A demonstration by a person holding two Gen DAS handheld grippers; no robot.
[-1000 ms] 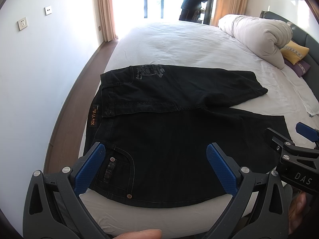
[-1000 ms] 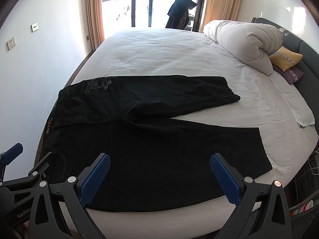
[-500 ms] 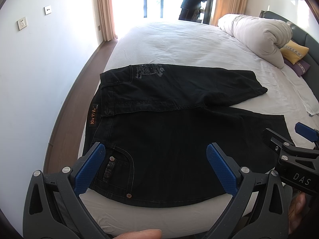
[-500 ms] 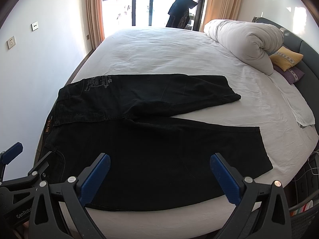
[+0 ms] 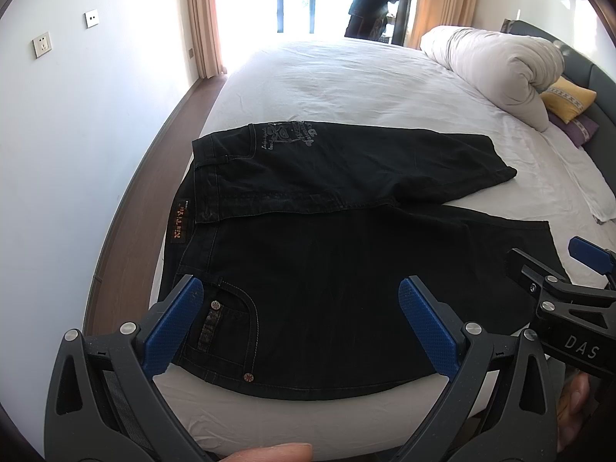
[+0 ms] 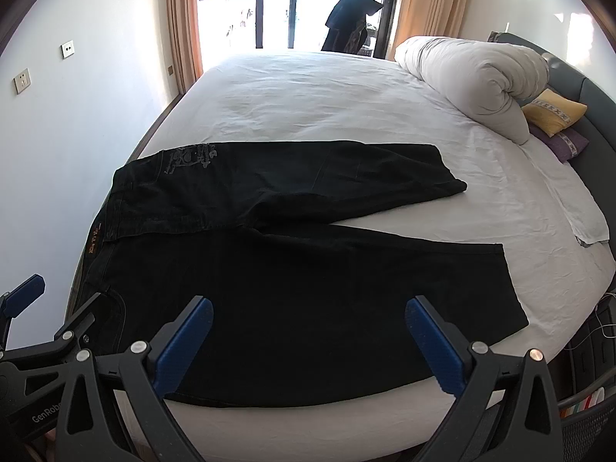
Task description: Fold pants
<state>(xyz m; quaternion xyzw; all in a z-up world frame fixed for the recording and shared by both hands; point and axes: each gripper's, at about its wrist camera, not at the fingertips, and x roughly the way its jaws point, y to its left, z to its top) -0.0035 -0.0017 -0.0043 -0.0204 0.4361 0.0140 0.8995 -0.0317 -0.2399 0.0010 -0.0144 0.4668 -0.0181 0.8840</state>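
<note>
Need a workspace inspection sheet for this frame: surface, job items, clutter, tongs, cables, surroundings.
Surface: bed with a white sheet, lightly wrinkled.
Job's things: black pants spread flat near the bed's front edge, waistband to the left, legs splayed apart, not yet folded.
Clutter: rolled white duvet, yellow pillow and purple pillow at the far right, clear of the pants.
Tongs: left tongs open, holding nothing; right tongs open, holding nothing; both above the near leg.
Cables: thin white cable off the bed's right edge.
Surroundings: balcony door with curtains, dark garment hanging there, wall sockets on the left.
</note>
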